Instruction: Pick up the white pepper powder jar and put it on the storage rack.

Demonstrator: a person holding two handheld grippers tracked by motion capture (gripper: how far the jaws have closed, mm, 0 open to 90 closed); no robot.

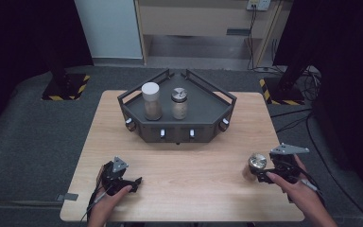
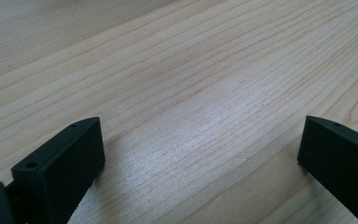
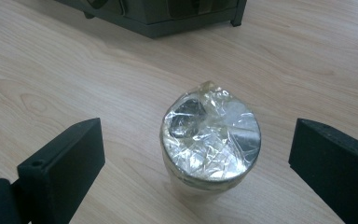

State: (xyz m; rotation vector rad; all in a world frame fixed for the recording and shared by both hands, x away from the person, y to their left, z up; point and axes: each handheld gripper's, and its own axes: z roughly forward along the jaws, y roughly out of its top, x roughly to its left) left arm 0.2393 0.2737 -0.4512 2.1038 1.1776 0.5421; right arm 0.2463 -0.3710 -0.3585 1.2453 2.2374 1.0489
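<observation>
A small jar with a crinkled shiny lid (image 3: 209, 140) stands upright on the wooden table (image 1: 189, 161), near its right front corner (image 1: 257, 163). My right gripper (image 3: 199, 128) is open, one jaw on each side of the jar, both well clear of it; in the high view it (image 1: 263, 169) sits just right of the jar. Over bare wood at the left front, my left gripper (image 1: 133, 182) is open with nothing between its jaws (image 2: 200, 140). A dark grey angular tray (image 1: 203, 118) at the table's middle back holds a white-lidded jar (image 1: 151, 100) and a silver-lidded jar (image 1: 179, 103).
The tray's front wall (image 3: 168, 14) carries small white knobs and lies beyond the shiny-lidded jar. Bare wood stretches between the two grippers. Past the table are grey floor, black stands with hazard-striped bases (image 1: 66, 87) and cables (image 1: 293, 123) at the right.
</observation>
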